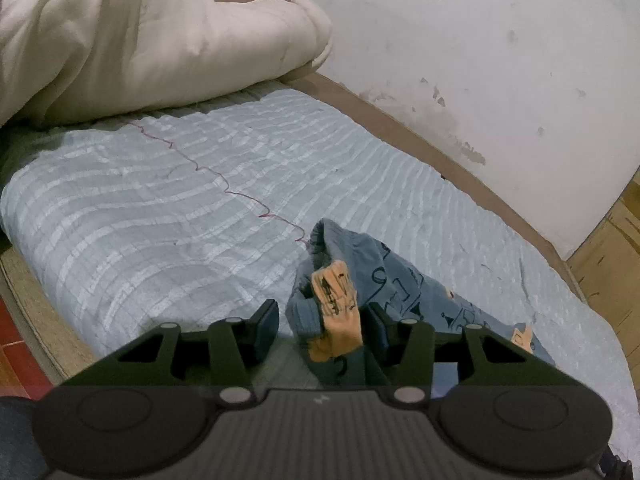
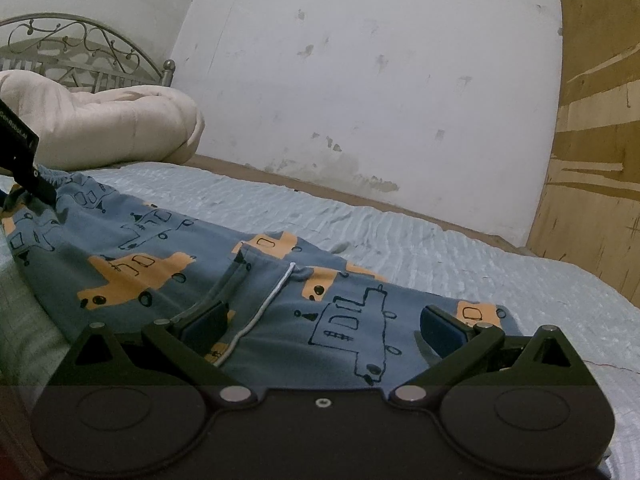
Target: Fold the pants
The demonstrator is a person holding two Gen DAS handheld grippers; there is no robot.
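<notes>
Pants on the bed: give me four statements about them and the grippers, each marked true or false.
1. The pants are blue with orange vehicle prints. True.
2. The right gripper is clamped shut on a leg. False: its jaws stand wide open over the fabric.
3. The left gripper has bunched fabric between its fingers. True.
4. The cream duvet covers the pants. False: it lies apart, near the bed's far end.

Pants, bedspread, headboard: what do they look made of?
Pants: soft matte knit, probably cotton jersey; they bunch limply and carry a printed truck pattern. Bedspread: thin pale blue woven fabric with puckered ridges, possibly seersucker. Headboard: metal, going by thin curled scrollwork and a ball finial; dull grey finish.
</notes>
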